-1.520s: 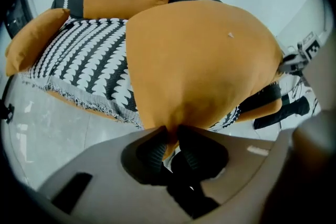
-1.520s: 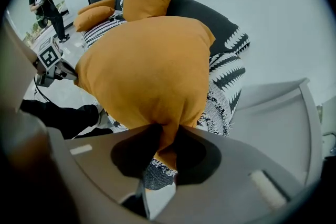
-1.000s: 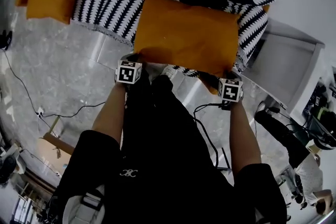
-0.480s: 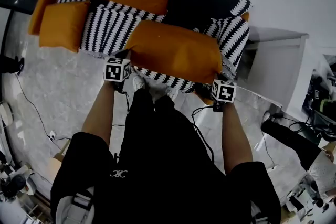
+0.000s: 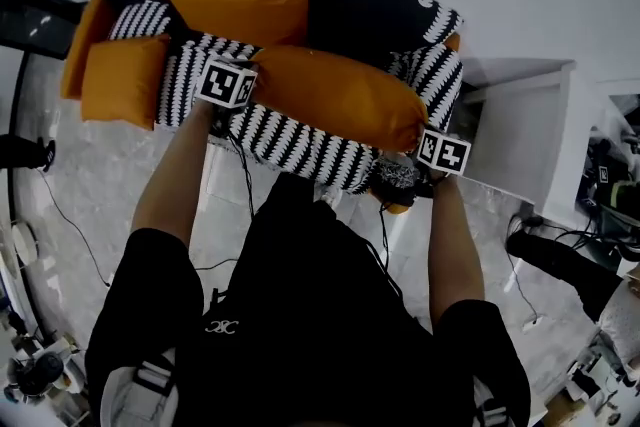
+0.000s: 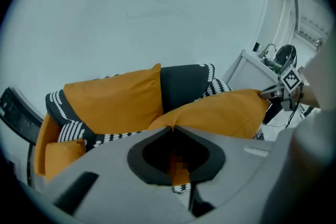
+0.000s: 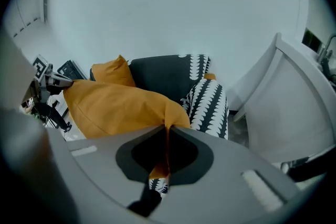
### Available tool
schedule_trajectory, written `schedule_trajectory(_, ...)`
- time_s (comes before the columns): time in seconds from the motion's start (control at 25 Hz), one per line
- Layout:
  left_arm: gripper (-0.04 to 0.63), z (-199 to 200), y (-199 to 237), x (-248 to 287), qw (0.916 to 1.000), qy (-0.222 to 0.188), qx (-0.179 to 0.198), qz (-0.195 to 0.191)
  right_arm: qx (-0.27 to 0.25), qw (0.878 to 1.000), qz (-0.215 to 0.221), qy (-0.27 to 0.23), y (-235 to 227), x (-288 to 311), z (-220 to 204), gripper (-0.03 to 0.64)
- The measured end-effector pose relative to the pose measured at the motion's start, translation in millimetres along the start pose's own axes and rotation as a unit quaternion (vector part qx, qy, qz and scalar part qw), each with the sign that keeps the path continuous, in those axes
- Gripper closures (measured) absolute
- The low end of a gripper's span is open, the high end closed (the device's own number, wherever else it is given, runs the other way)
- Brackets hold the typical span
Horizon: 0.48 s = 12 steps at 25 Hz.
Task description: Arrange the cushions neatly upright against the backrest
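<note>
A large orange cushion (image 5: 335,95) hangs over the seat of the black-and-white patterned sofa (image 5: 290,140), held at both lower corners. My left gripper (image 5: 232,100) is shut on its left corner, and that cushion (image 6: 220,113) fills the left gripper view. My right gripper (image 5: 425,147) is shut on the right corner of the same cushion (image 7: 113,105). A second orange cushion (image 5: 235,0) stands upright against the backrest at the left. A smaller orange cushion (image 5: 122,80) lies by the left armrest.
A white cabinet (image 5: 520,125) stands right beside the sofa's right arm. Cables (image 5: 70,235) trail over the marble floor at the left. Dark equipment (image 5: 560,260) lies on the floor at the right. A plain wall runs behind the sofa.
Both grippers have carried the large cushion up and forward, from the sofa's front edge to over the seat. The view has shifted so the whole sofa shows.
</note>
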<state>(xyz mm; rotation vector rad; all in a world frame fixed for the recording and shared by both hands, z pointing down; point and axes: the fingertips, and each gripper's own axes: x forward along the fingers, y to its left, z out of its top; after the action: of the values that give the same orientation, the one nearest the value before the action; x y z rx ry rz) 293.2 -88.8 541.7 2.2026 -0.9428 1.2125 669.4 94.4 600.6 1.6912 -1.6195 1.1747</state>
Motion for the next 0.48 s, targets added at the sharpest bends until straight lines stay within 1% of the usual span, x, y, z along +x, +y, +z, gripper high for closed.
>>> schedule_trajectory(0.08,0.576,26.0,5.7,9.9,0.9999,0.004,0.008,-0.008,0.021,1.000,-0.009,-0.001,-6.3,5.6,18.2,0.601)
schedule_trajectory(0.24,0.575,73.1,16.9,33.2,0.9998,0.007,0.003,-0.018,0.071,0.997,-0.024,0.001,-18.8,20.0,49.6,0.601)
schedule_trajectory(0.48,0.575,135.8,34.2,72.1,0.9986,0.001,0.009,-0.051,0.117,0.992,-0.037,-0.004,-40.0,42.6,110.5,0.601)
